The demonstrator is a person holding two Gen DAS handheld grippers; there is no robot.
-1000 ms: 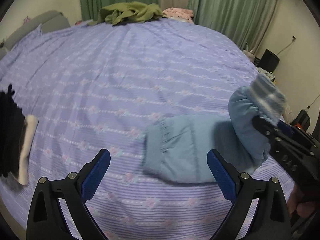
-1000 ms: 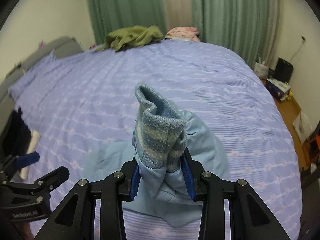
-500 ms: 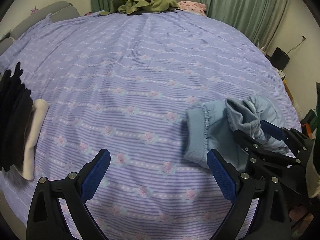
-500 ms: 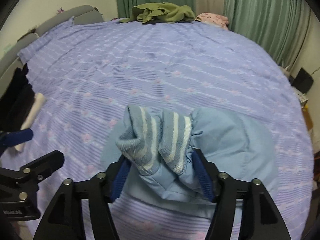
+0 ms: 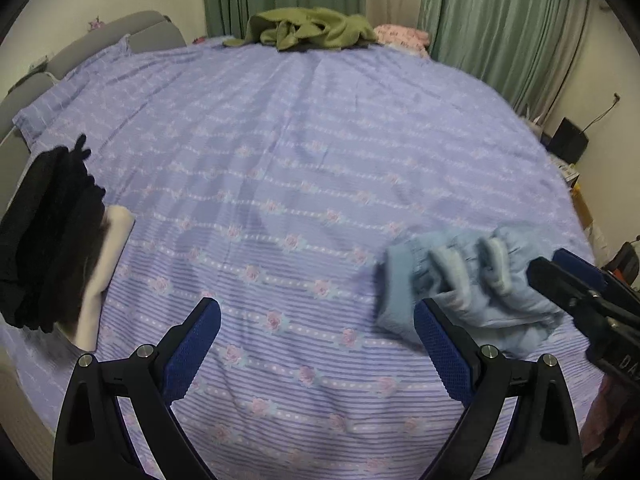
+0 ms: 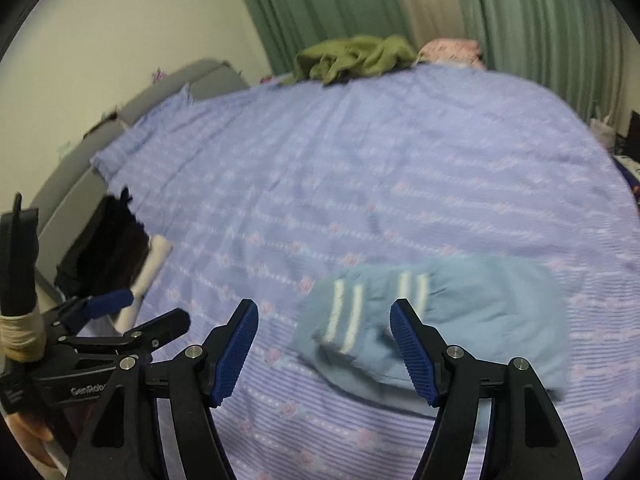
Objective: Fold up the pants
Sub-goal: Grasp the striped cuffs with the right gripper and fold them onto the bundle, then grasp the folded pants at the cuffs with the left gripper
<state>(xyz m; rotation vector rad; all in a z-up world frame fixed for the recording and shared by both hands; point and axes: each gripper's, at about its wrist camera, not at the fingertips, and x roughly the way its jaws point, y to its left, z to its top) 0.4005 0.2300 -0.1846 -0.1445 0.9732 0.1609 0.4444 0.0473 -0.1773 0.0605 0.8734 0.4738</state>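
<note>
Released from the right gripper [image 6: 324, 344], which had pinched their striped cuffs half a second earlier, the light-blue pants [image 6: 452, 320] lay folded on the bed [image 6: 360, 168] near its front-right corner. That gripper's blue-padded jaws stood wide apart and held nothing, the white-striped cuffs [image 6: 378, 312] resting on the bundle just beyond them. The left gripper [image 5: 316, 348] was likewise spread wide and empty over the lavender floral sheet, the pants [image 5: 460, 284] lying just beyond its right finger.

Partial lettering, "GenRob", could be read on the left gripper's body in the right wrist view [image 6: 86, 390]; the letters "DA" showed on the right gripper in the left wrist view [image 5: 580, 300].

A stack of black clothing [image 5: 48, 236] with a cream garment [image 5: 106, 268] beside it sat at the bed's left edge. An olive-green garment [image 5: 308, 28] and something pink [image 5: 400, 34] lay at the far edge, before green curtains [image 5: 496, 16]. Only the left wrist view showed a black box [image 5: 567, 145] on the floor off the right edge.
</note>
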